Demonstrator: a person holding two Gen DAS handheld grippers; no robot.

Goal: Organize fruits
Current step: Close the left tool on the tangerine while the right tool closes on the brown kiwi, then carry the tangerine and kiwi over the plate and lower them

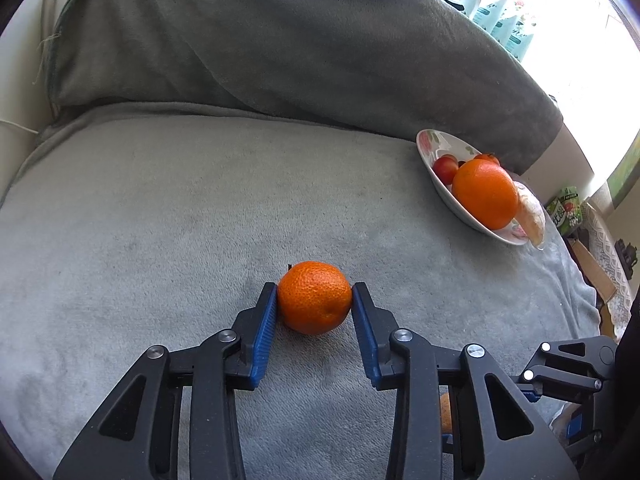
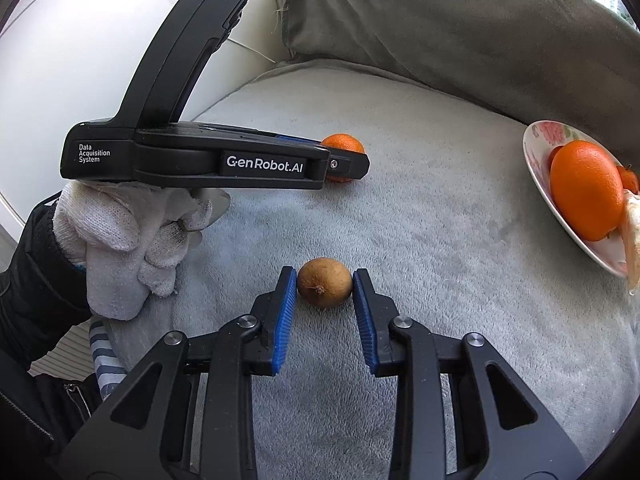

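Grey blanket; left gripper pinching tangerine, right gripper pinching kiwi; bowl far right.

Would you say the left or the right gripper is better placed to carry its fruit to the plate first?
Probably the right gripper: its pads already press the kiwi, and the plate lies on its side; the left gripper, closed on the mandarin, would have to cross over.
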